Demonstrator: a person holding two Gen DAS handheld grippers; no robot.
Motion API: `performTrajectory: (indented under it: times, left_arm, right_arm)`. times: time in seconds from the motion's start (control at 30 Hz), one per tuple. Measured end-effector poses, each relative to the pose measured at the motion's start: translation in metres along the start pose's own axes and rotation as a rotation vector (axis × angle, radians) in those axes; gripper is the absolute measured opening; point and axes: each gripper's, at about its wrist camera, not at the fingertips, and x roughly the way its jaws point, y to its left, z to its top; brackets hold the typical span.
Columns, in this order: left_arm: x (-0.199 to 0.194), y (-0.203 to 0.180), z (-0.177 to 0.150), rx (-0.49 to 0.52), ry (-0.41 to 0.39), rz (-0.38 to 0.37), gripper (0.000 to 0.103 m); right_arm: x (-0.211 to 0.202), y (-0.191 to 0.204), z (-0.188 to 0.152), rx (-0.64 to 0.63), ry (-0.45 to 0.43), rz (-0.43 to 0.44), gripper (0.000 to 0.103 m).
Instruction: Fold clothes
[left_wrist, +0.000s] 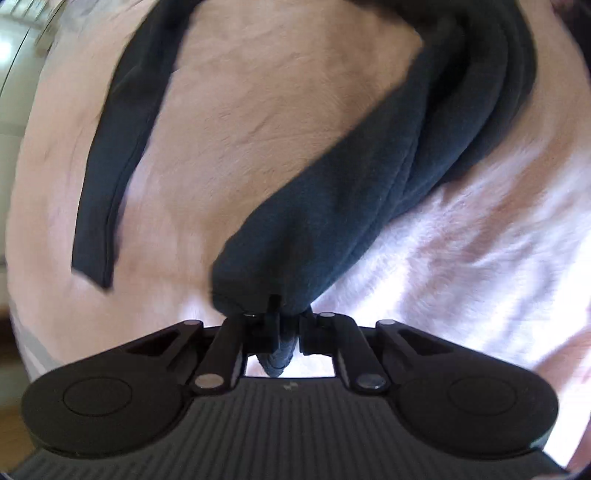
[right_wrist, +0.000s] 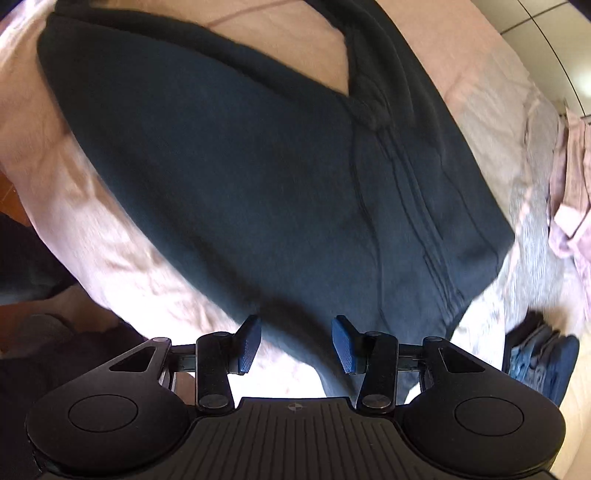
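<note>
Pale pink bedding (left_wrist: 258, 122) covers the work surface, with a dark navy garment (right_wrist: 258, 166) spread across it mid-fold. The left gripper (left_wrist: 279, 332) pinches a bunched edge of the cloth tight between its jaws, while the right gripper (right_wrist: 295, 341) hovers half-open above the fabric, gripping nothing. A clean fold likely calls for the right jaws to catch a matching edge so both corners travel level, keeping the cloth taut.

A home bedroom; pink bedsheet (left_wrist: 258, 129); folded clothes (right_wrist: 569, 192)
</note>
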Motion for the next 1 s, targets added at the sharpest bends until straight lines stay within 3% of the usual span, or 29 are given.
performTrajectory:
  times: [0.2, 0.23, 0.27, 0.3, 0.37, 0.47, 0.57, 0.63, 0.73, 0.8, 0.9, 1.0]
  left_arm:
    - [-0.074, 0.049, -0.056, -0.344, 0.176, -0.274, 0.007]
    - [-0.074, 0.060, -0.064, -0.398, 0.195, -0.279, 0.009]
    - [-0.073, 0.070, -0.072, -0.447, 0.215, -0.276, 0.018]
    - [-0.064, 0.075, -0.075, -0.467, 0.244, -0.225, 0.027]
    - [-0.047, 0.083, -0.082, -0.501, 0.299, -0.123, 0.032]
    - [-0.036, 0.067, -0.078, -0.404, 0.298, -0.006, 0.032]
    - [-0.046, 0.031, -0.064, -0.359, 0.150, -0.019, 0.037]
    - [-0.054, -0.001, -0.057, -0.346, 0.034, -0.071, 0.041]
    - [-0.054, -0.064, -0.045, -0.214, -0.030, -0.095, 0.043]
    - [-0.041, -0.100, -0.039, -0.139, 0.006, -0.042, 0.043]
    - [-0.019, -0.133, -0.035, -0.051, 0.081, 0.122, 0.045]
    - [-0.007, -0.128, -0.034, -0.108, 0.116, 0.248, 0.045]
  right_arm:
    - [-0.008, -0.004, 0.028, 0.025, -0.048, 0.007, 0.045]
    - [-0.009, -0.005, 0.034, 0.024, -0.058, 0.008, 0.045]
    - [-0.009, -0.007, 0.039, 0.021, -0.071, 0.010, 0.045]
    - [-0.008, -0.008, 0.044, 0.013, -0.083, 0.013, 0.045]
    - [-0.009, -0.005, 0.052, -0.007, -0.097, 0.019, 0.045]
    - [-0.015, 0.000, 0.053, -0.020, -0.109, 0.029, 0.045]
    - [-0.018, 0.001, 0.045, -0.018, -0.102, 0.051, 0.046]
    - [-0.014, 0.000, 0.038, -0.004, -0.085, 0.058, 0.046]
    - [-0.008, 0.002, 0.028, 0.023, -0.091, 0.076, 0.046]
    - [-0.002, 0.006, 0.024, 0.025, -0.108, 0.096, 0.046]
    - [0.003, 0.017, 0.016, -0.007, -0.138, 0.133, 0.045]
    - [0.002, 0.027, 0.005, -0.083, -0.206, 0.164, 0.045]
